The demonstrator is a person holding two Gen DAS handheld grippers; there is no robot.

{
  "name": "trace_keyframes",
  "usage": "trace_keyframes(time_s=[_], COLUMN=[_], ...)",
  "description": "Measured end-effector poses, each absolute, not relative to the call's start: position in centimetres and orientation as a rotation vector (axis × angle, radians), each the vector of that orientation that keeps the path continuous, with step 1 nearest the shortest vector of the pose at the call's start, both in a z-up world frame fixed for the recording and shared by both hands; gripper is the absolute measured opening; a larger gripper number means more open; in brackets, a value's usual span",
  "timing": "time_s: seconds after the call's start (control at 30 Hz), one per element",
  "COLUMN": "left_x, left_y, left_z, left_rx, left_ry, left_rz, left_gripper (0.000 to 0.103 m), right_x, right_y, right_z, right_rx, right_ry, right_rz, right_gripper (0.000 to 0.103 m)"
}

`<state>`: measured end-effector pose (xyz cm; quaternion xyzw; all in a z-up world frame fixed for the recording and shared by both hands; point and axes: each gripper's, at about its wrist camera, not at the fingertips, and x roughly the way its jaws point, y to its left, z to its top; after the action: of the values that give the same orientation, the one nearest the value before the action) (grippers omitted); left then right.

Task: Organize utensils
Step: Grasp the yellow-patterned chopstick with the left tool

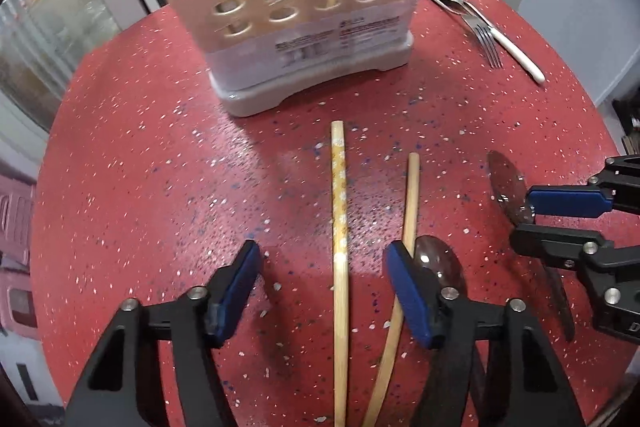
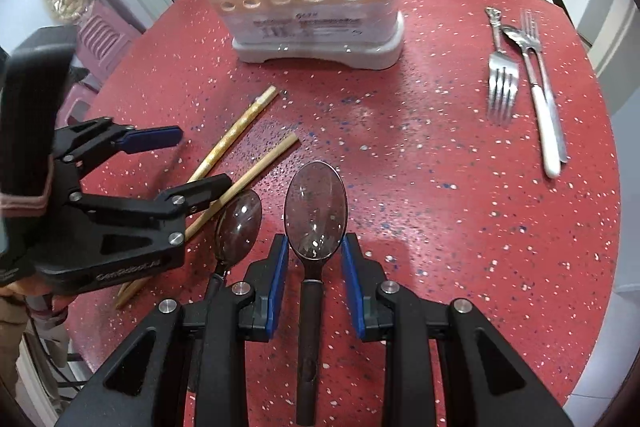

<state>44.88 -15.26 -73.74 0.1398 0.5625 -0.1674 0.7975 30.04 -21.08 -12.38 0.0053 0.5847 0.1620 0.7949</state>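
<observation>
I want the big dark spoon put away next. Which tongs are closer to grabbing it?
The right tongs. The big dark spoon lies straight between their fingers, though they don't squeeze it yet. The left tongs are open over a chopstick instead.

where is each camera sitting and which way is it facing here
Left wrist view: sits on the left gripper, aimed steeply down at two chopsticks on the red table; its open fingers show, with the right gripper at the right edge.
Right wrist view: sits on the right gripper, aimed down at a dark spoon lying between its fingers, untouched; the left gripper and a sleeve show.
Shared: utensil holder, chopsticks, both spoons, forks, table.
</observation>
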Motion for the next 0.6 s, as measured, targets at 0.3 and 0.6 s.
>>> trace_keyframes(time_s=[0.3,0.6], left_x=[47.3,45.8], left_y=[-18.1,-17.8], left_z=[-76.5,-76.5], left_rx=[0.254,0.158], left_ry=[1.227,1.095], left_rz=[-0.379,-0.273], left_gripper=[0.030,0.030], right_x=[29.3,28.3], right_y=[-23.5,-24.9], right_z=[-9.9,-8.4], right_rx=[0.067,0.109], right_ry=[1.206,1.169], right_rz=[0.358,0.367], right_gripper=[0.030,0.030])
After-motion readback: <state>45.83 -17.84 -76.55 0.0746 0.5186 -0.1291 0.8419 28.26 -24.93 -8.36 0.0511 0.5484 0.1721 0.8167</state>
